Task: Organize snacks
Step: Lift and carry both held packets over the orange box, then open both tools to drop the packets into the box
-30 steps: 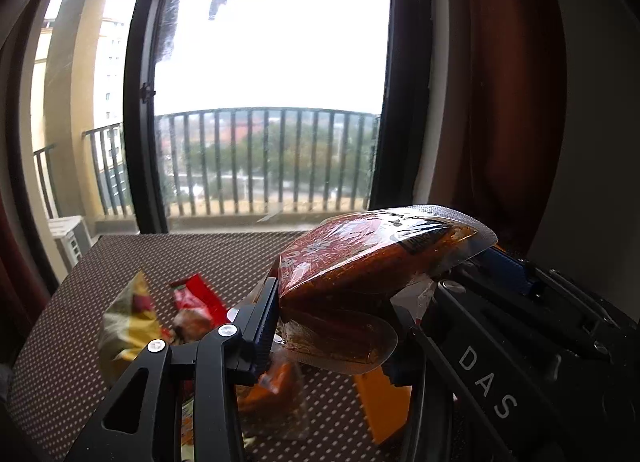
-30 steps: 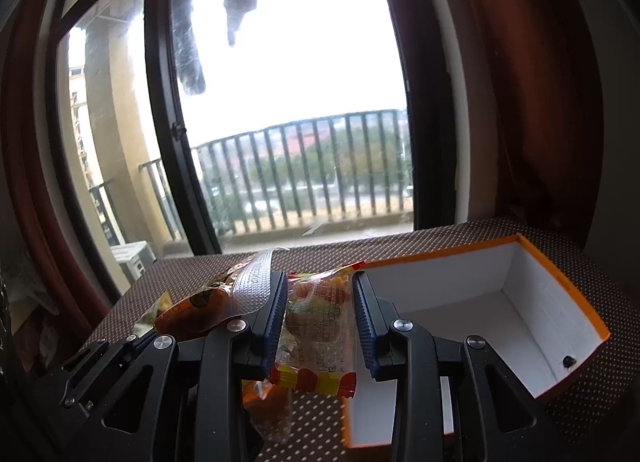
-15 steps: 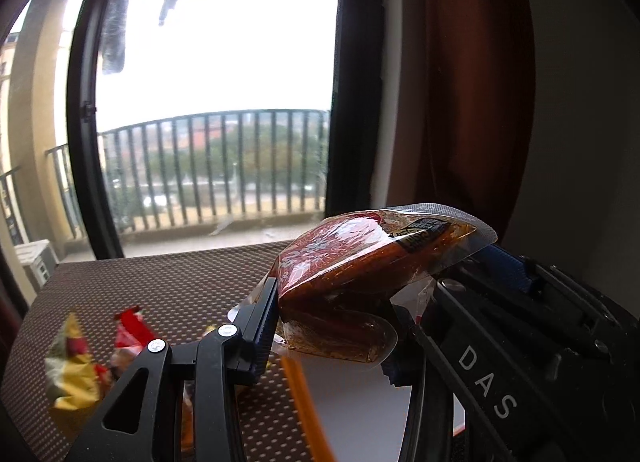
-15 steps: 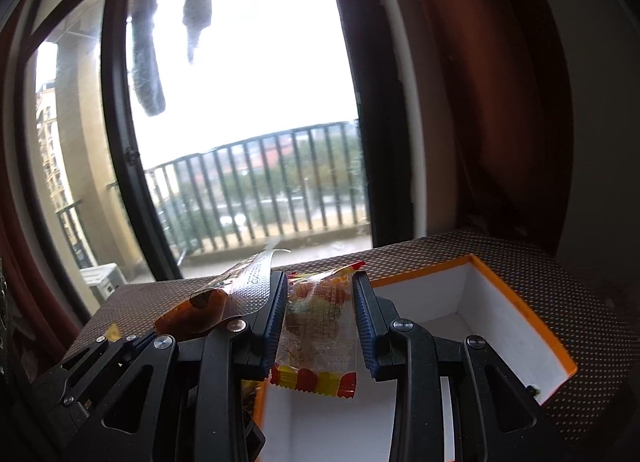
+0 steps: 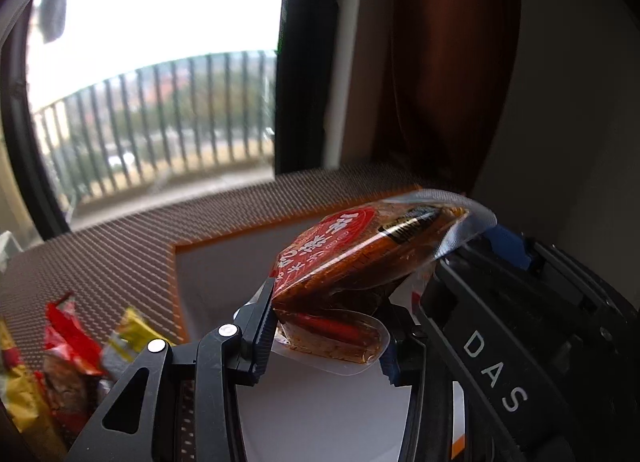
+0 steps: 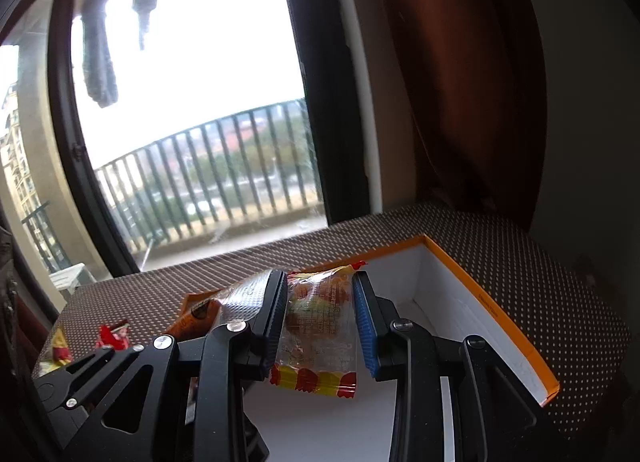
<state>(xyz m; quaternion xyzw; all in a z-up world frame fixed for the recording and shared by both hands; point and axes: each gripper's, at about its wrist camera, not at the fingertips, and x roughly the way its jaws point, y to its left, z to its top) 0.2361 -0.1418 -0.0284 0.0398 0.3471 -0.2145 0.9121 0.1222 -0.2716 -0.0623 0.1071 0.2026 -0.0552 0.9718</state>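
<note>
**Two packets poised over the box**

Both claws are loaded and hanging above the orange-rimmed white box point(image 6: 492, 302), which sits on the dotted brown tablecloth point(image 6: 540, 282) by the balcony window.

The left gripper point(image 5: 326, 336) is clamped on a reddish-brown sealed snack pouch point(image 5: 360, 258), which bulges up and out past the tips, with a clear-edged flap sagging below. The right gripper point(image 6: 320, 326) is pinched on a clear candy packet point(image 6: 316, 326) with a red-and-yellow bottom hem, dangling straight down between the fingers. The box floor lies directly beneath and ahead of both claws, and looks bare where I can see it.

Off to the left of the left claw, outside the box, a few loose red and yellow wrappers point(image 5: 76, 342) wait on the cloth.

What worries me is the crowding: the two tools sit shoulder to shoulder (the right one's housing fills the left camera's corner), so letting go together could knock them or tangle the packets. The pouch's slippery film might also cling to a pad, or the packet could catch the rim and tip outside.
</note>
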